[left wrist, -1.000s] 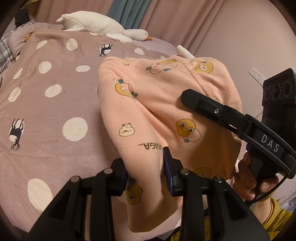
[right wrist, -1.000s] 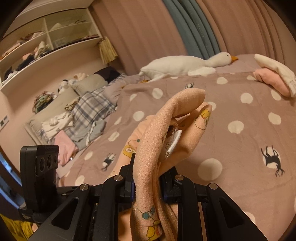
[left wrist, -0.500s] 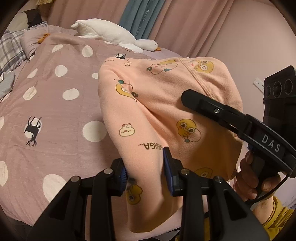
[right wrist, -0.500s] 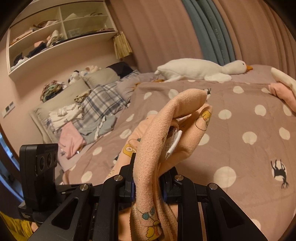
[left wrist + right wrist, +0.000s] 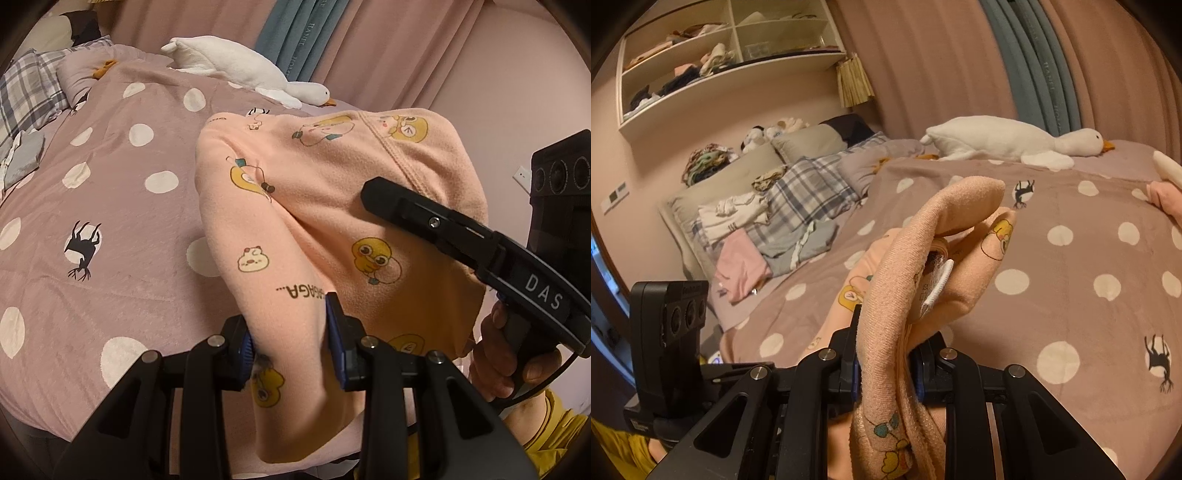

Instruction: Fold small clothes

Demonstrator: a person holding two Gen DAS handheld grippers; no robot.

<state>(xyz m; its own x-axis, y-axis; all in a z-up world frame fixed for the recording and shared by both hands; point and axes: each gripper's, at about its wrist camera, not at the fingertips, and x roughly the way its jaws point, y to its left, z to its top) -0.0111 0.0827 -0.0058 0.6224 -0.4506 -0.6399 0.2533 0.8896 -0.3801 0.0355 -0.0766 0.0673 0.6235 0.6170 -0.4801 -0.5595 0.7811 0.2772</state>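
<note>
A small peach fleece garment [image 5: 332, 206] with yellow duck prints hangs in the air above the bed, held by both grippers. My left gripper [image 5: 290, 343] is shut on a bunched lower fold of it. My right gripper [image 5: 886, 365] is shut on another bunched edge [image 5: 916, 266], with a white label showing. In the left wrist view the right gripper's black body [image 5: 461, 240] lies across the garment's right side.
The bed has a mauve polka-dot cover [image 5: 92, 206] below the garment. A white goose plush [image 5: 1004, 142] lies at the far edge. Plaid pillows and loose clothes [image 5: 768, 229] pile at the head end. Pink folded cloth [image 5: 1163, 195] sits at right. Curtains stand behind.
Both grippers and the garment have shifted over the bed; the background slides right in both views, showing more of the pillows and shelf. The grips are unchanged.
</note>
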